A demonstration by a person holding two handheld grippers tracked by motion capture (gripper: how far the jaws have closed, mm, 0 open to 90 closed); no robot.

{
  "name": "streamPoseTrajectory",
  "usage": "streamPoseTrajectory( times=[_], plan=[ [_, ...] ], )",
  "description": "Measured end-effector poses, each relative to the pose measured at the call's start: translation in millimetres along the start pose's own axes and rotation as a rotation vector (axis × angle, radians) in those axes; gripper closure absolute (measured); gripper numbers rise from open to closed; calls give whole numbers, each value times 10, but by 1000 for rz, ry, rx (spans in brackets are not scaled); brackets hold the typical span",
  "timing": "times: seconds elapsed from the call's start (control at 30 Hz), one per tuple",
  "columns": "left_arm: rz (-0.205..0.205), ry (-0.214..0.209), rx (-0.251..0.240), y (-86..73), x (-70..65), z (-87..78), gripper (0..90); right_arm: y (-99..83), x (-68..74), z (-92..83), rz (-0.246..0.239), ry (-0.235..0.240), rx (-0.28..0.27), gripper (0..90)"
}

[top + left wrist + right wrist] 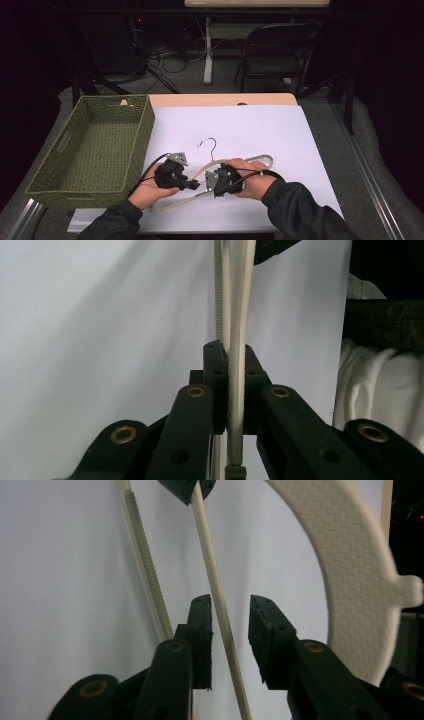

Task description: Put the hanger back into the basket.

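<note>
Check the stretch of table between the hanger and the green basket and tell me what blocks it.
Nothing visible does. The hanger lies on the white sheet, the left gripper shut on its edge and the right gripper's jaws open around its thin bar. The sheet between it and the woven basket to the left is bare.

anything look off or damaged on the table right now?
Nothing stands out. The cream hanger lies flat on the white sheet, looks intact, metal hook pointing away from the person. The left gripper is shut on a hanger bar; the right gripper stands open around a thin bar. The green basket sits squarely at the left.
</note>
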State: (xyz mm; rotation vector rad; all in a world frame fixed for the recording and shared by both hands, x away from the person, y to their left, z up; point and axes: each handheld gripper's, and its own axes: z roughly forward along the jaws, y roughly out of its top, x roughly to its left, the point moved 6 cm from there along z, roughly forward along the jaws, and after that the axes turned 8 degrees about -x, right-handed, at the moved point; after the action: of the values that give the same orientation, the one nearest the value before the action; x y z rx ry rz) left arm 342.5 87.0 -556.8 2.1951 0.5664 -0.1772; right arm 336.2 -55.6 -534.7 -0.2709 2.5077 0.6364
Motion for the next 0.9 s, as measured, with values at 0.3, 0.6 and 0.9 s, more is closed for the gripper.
streamPoseTrajectory(
  times=[0.3,0.6,0.9],
  plan=[
    [-13,63,-55,6,40,-185,873,-52,-39,-255,101,-28,-52,613],
    [-67,99,-145,25,63,-408,873,-449,-61,-434,278,-77,-54,576],
    [-73,176,-175,90,-142,-712,872,-637,-90,-523,371,-98,-47,528]
  ],
)
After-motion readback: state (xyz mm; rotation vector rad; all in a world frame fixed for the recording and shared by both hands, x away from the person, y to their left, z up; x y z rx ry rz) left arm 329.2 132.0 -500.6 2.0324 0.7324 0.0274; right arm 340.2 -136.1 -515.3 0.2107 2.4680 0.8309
